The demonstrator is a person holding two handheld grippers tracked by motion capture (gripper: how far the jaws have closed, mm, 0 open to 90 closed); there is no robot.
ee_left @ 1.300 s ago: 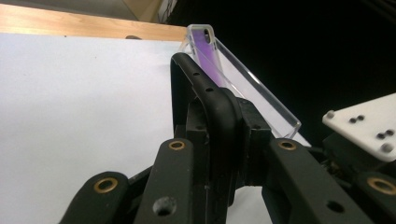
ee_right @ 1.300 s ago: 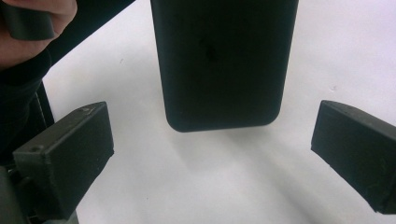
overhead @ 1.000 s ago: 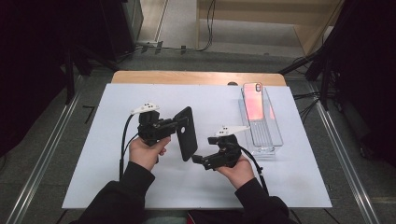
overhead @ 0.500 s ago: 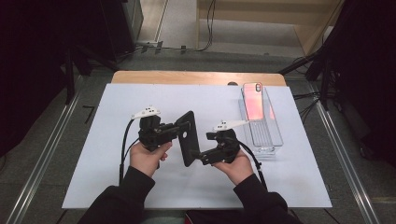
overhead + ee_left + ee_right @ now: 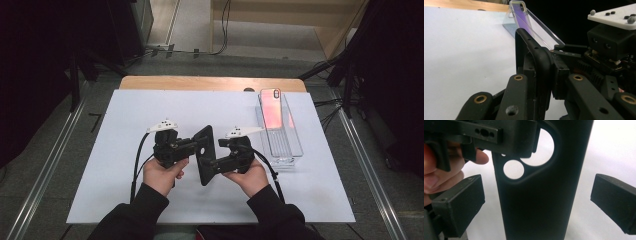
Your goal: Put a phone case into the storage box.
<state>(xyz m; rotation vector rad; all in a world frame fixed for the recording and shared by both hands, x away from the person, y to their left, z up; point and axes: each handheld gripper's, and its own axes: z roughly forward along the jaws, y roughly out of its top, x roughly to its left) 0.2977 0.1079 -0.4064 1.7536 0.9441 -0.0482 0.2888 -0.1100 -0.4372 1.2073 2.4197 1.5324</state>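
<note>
Clamped on a black phone case [image 5: 203,155] above the middle of the white table [image 5: 115,125], left gripper [image 5: 192,148] pinching the case's edge between both jaws, seen edge-on in the left gripper view [image 5: 536,72]. Spread wide on either side of the case [image 5: 541,195], right gripper [image 5: 214,165] with pads [image 5: 459,205] apart from it, possibly just short of touching. Off to the right, clear tray [image 5: 295,145] with a pink-backed phone [image 5: 271,107] leaning inside.
</note>
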